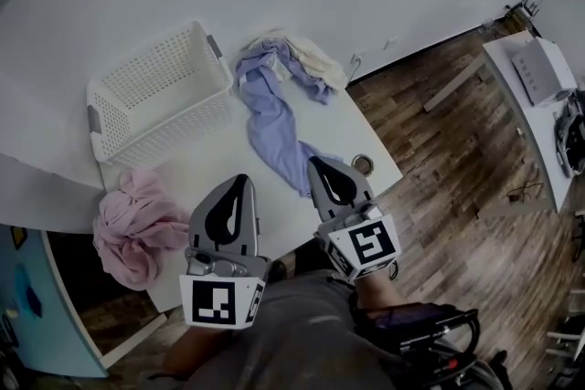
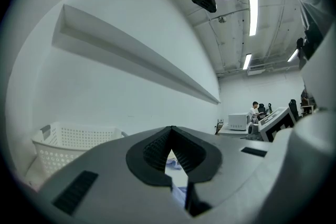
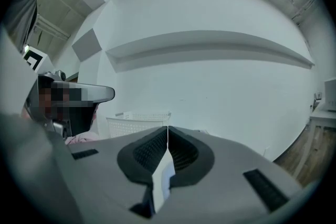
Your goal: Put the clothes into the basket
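Note:
A white perforated basket (image 1: 155, 91) stands empty at the table's back left. To its right a lavender-blue garment (image 1: 274, 119) stretches toward me, and a cream garment (image 1: 309, 56) lies bunched at its far end. A pink garment (image 1: 137, 224) droops over the table's left front edge. My left gripper (image 1: 241, 182) and right gripper (image 1: 316, 163) hover side by side over the front edge, both shut with nothing in them. The right gripper's tip is just above the blue garment's near end. The left gripper view shows the basket (image 2: 73, 141) at the left. The right gripper view shows the basket (image 3: 139, 119) ahead.
A small round metal object (image 1: 363, 164) sits near the table's front right corner. Wood floor (image 1: 439, 160) lies to the right, with a second white table (image 1: 535, 68) carrying equipment. A blue cabinet (image 1: 27, 306) stands at the lower left. A wall shelf (image 3: 210, 44) is mounted high.

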### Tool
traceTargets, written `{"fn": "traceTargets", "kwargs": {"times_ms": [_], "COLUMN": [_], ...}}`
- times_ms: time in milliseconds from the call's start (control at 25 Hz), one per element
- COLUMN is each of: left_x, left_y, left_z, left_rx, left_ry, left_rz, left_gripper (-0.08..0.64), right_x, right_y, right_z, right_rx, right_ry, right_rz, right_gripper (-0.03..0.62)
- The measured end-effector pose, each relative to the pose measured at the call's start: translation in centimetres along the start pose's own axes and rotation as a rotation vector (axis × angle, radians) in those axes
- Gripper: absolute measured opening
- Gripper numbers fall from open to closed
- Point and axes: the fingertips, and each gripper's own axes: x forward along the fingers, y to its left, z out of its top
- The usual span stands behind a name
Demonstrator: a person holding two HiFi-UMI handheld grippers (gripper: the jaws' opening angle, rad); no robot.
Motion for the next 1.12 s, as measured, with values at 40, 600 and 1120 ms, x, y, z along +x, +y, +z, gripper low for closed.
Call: {"fn": "traceTargets", "kwargs": {"times_ms": [40,600,1120], "left_x": [0.8,10.6,15.5], "left_y": [0.1,1.2,4.3], "left_z": [-0.2,-3.8,-8.6], "left_rx": [-0.002,-0.035,-0.127], "left_ry": [0.006,0.124,0.206], "left_rz": [0.005,0.074,0.138], "left_gripper": [0.008,0.008,0.008], "right_x": [0.7,8.5,14.3], "right_y": [-0.7,-6.5,-13.4], "right_z": [-0.2,-5.3,-10.1], "right_rx": [0.006,0.084,0.043], "right_ry": [0.008,0.143,0.254], "right_rz": [0.006,0.139,0.092], "right_gripper": [0.009,0.011,0.178]}}
